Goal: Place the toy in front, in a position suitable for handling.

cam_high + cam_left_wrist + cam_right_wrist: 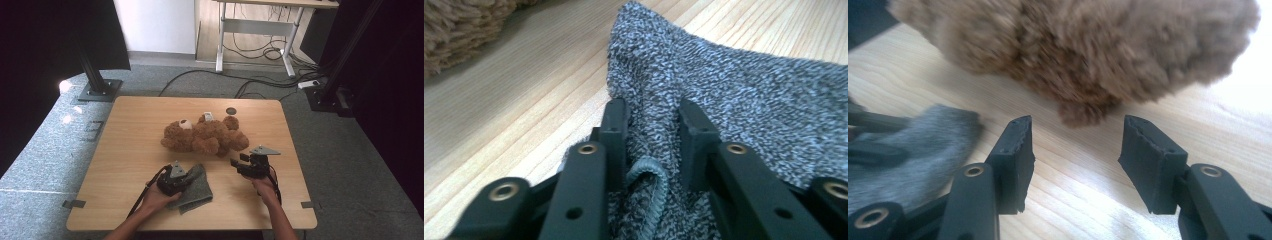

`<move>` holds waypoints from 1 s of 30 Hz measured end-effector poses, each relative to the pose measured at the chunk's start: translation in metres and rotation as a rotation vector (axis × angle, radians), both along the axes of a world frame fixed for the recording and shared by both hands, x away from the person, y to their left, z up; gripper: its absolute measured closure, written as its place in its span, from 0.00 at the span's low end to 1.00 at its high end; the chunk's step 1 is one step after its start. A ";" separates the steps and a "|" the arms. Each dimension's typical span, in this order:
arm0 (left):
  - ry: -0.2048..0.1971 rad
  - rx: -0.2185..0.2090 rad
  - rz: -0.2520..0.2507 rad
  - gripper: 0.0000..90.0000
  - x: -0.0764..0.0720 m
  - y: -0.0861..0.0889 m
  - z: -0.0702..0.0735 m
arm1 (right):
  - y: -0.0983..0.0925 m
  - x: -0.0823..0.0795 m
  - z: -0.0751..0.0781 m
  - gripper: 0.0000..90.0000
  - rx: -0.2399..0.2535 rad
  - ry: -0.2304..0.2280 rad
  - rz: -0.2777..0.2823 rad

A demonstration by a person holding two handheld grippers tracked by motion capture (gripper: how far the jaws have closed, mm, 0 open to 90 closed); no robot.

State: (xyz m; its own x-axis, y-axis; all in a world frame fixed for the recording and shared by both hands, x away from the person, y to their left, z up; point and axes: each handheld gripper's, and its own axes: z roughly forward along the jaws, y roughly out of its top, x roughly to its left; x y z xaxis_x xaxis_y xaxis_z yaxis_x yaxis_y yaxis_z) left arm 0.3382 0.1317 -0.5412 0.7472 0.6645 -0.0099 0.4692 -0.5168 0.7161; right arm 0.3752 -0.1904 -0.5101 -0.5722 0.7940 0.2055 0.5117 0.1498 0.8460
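here left gripper pinches nubby grey knit cloth

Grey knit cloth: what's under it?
The grey knit cloth lies on the wooden table, a fold of it pinched in the left claw. Anything beneath the cloth is covered.

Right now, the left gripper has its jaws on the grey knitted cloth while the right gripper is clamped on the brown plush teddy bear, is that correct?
Not quite. The right gripper holds nothing: the right gripper view shows its jaws apart over bare wood, short of the brown plush teddy bear. The left gripper does have the grey knitted cloth bunched between its jaws.
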 end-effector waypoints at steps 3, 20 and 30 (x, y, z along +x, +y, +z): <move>0.047 -0.054 0.002 0.81 0.004 0.006 0.001 | 0.000 -0.003 0.012 0.51 0.024 -0.028 0.016; 0.098 -0.132 -0.023 0.84 0.008 0.023 0.005 | 0.029 0.071 0.062 0.34 -0.038 -0.058 -0.012; 0.107 -0.159 -0.028 0.84 0.008 0.024 0.007 | 0.037 0.089 0.031 0.32 -0.097 0.075 0.032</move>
